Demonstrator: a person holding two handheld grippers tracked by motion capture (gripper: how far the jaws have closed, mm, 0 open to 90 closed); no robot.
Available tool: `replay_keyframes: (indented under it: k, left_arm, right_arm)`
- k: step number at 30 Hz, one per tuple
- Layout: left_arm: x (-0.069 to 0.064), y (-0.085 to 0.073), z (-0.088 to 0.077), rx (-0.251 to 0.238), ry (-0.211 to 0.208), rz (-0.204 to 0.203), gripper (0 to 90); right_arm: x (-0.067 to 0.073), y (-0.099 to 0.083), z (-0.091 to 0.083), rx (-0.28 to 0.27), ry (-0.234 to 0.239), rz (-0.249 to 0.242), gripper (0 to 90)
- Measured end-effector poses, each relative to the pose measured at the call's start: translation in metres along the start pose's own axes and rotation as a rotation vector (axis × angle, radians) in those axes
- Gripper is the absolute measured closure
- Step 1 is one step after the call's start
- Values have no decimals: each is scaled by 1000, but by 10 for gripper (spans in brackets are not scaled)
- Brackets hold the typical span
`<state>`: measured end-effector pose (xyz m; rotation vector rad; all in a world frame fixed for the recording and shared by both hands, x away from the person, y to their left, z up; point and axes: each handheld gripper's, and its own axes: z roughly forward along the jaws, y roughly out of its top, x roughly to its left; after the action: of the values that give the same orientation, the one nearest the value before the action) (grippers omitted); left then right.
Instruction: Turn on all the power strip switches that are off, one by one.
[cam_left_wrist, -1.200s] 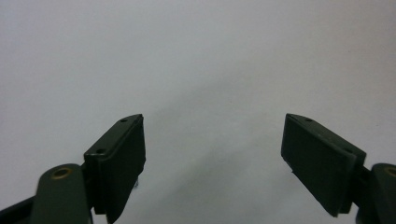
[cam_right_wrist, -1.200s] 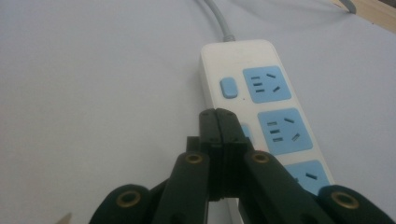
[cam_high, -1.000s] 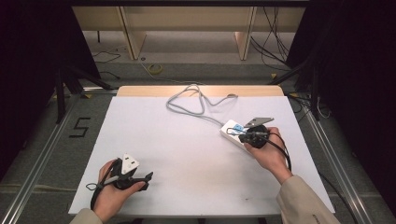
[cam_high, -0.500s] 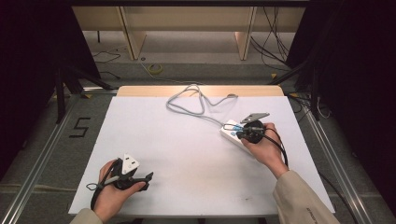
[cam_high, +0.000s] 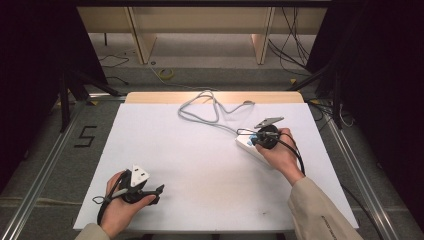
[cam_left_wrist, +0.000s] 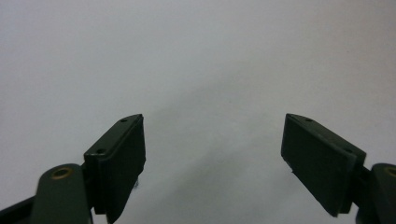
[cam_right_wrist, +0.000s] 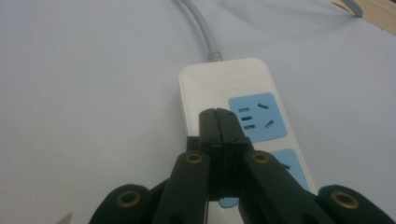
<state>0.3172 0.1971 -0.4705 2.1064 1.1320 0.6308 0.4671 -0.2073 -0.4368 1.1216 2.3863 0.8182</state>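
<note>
Overhead light, even and soft on the white table (cam_high: 200, 150); both side edges of the room fall into black. Faint shadows under the hands. Close views dim, greyish, slightly soft, no glare.

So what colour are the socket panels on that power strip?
Light blue, set in the white power strip body; the right gripper view shows it best.

My right gripper (cam_right_wrist: 218, 116) hangs over the near half of the power strip (cam_right_wrist: 224, 79), jaws pressed together above its sockets. The strip lies on the right part of the table (cam_high: 200, 150), and its cable (cam_high: 200, 107) runs from the far end toward the back edge, looping there. My left gripper (cam_left_wrist: 212, 154) sits well apart near the front left corner, jaws spread over bare tabletop, probably just above it.
</note>
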Motion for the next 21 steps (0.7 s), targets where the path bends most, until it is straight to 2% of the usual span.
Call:
replay_keyframes:
  k: [21]
  left_arm:
    - [0, 0, 0, 0, -2, 1, 219]
  right_arm:
    - [-6, 9, 22, 35, 1, 16, 900]
